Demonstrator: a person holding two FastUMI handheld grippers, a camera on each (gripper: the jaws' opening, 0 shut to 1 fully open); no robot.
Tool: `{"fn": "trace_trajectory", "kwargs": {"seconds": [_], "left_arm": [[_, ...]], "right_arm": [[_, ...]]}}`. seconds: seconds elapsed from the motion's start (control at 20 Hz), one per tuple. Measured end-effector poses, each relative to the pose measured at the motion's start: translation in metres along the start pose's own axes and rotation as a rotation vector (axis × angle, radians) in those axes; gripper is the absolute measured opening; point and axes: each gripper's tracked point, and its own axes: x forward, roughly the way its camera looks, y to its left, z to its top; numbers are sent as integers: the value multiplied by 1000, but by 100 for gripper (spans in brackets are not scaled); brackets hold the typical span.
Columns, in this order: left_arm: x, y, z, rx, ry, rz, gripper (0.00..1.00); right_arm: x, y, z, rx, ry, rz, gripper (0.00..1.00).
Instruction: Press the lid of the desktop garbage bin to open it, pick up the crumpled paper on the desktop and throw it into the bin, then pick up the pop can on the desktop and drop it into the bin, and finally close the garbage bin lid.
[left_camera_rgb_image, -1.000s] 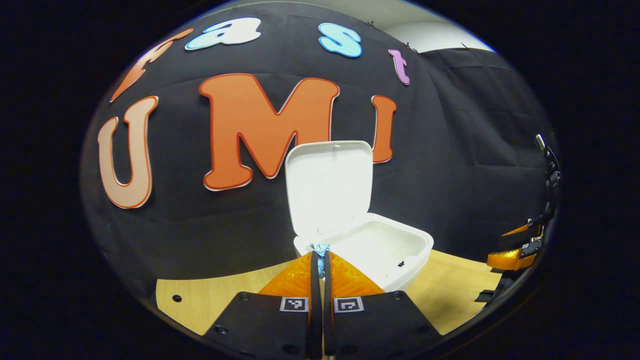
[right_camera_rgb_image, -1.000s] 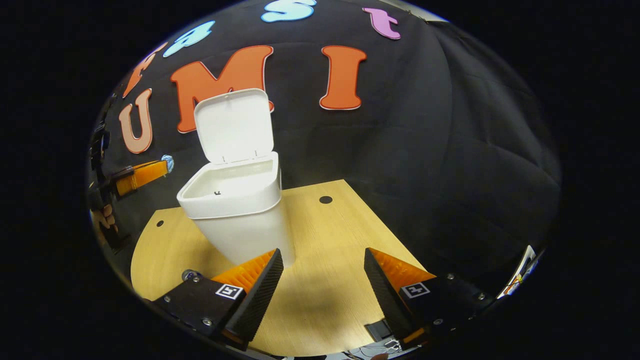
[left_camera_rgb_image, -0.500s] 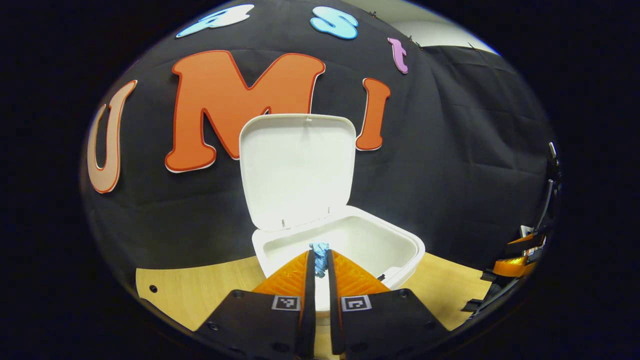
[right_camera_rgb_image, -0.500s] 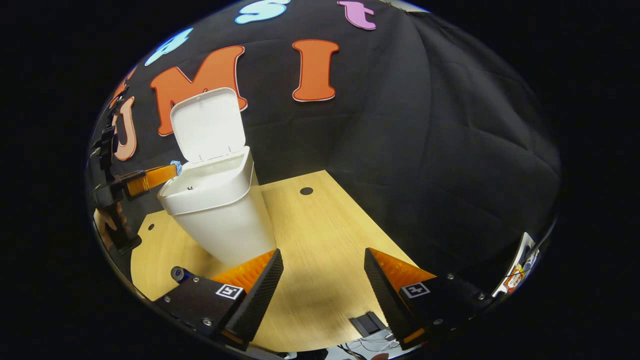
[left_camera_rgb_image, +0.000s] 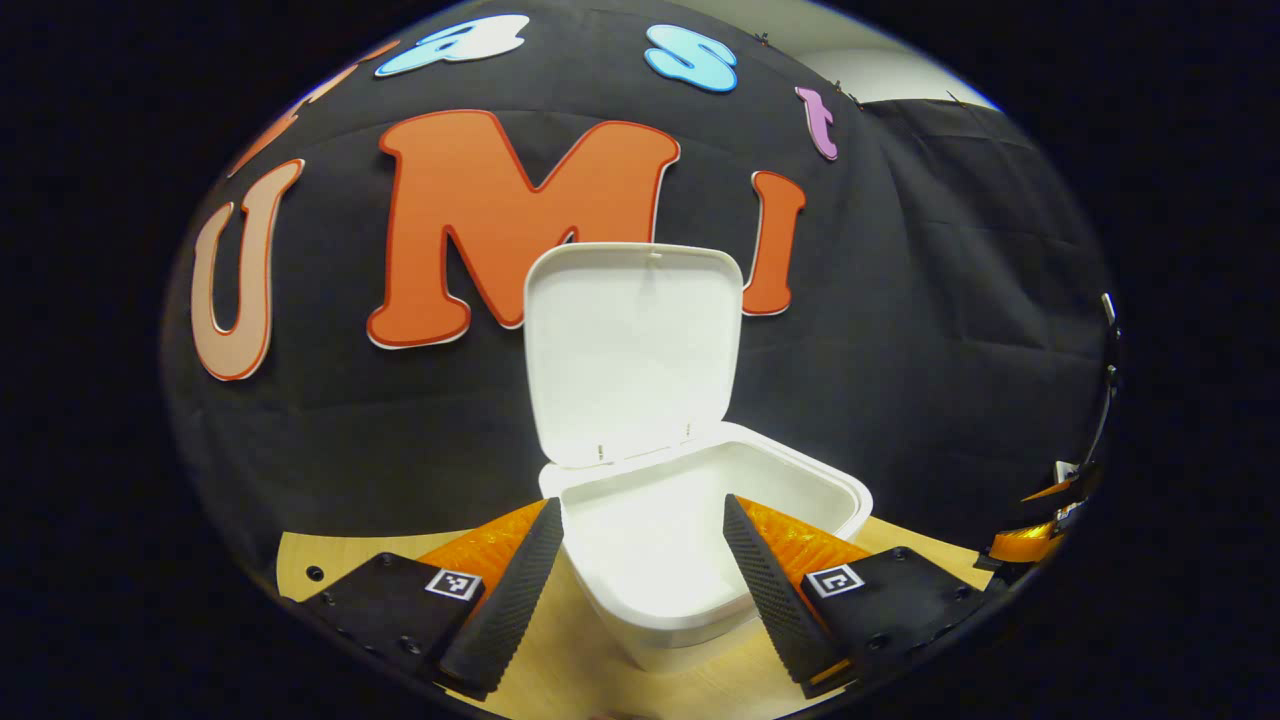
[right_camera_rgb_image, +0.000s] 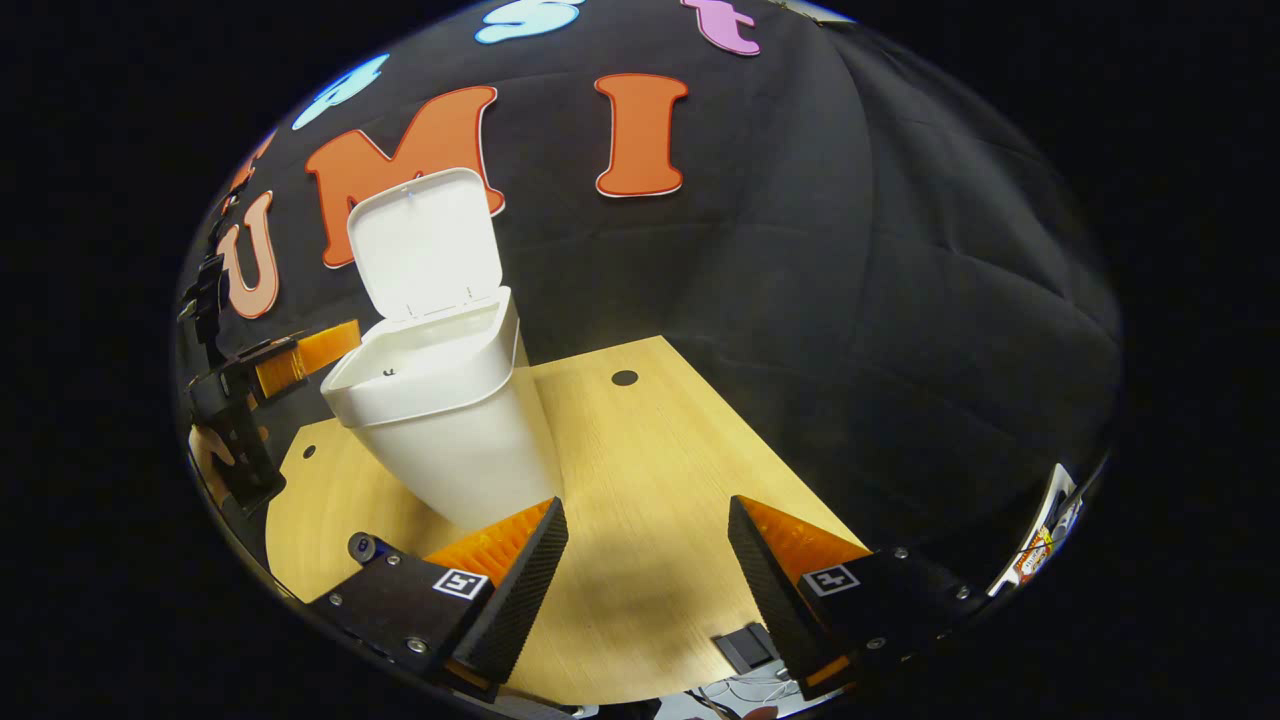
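My left gripper (left_camera_rgb_image: 640, 540) is spread wide with nothing between the fingers, poised over the mouth of the bin (left_camera_rgb_image: 700, 530). Lid (left_camera_rgb_image: 632, 350) stands upright against the booth wall. Crumpled paper isn't on the desktop (right_camera_rgb_image: 640, 470) in what I see; my guess is it's inside, so the paper step reads as done. Right gripper (right_camera_rgb_image: 645, 560) is also spread wide and empty, low over the desktop, bin well off to its left. Pop can (right_camera_rgb_image: 362, 546) peeks out just beside my right gripper's left finger. Next: swing right gripper onto the can, square up, clamp.
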Motion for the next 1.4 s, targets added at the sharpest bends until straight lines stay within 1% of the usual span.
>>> {"fn": "trace_trajectory", "kwargs": {"seconds": [0.15, 0.2, 0.3, 0.7, 0.85, 1.1, 1.4], "left_arm": [[-19, 31, 1, -11, -22, 67, 100], [-26, 41, -1, -18, -21, 84, 99], [-40, 63, -6, -32, -19, 126, 100], [-114, 163, -28, -71, -27, 296, 100], [-141, 195, -36, -79, -25, 357, 100], [-175, 240, -52, -91, -9, 428, 100], [-210, 281, -67, -79, 1, 497, 100]], "right_arm": [[3, 24, 0, -19, 0, 37, 98], [5, 33, 1, -29, 1, 51, 98], [7, 53, 0, -49, 4, 82, 98], [13, 157, -12, -161, 30, 225, 98], [12, 198, -24, -193, 50, 288, 98], [11, 260, -46, -258, 89, 371, 98], [16, 311, -78, -332, 158, 432, 98]]}}
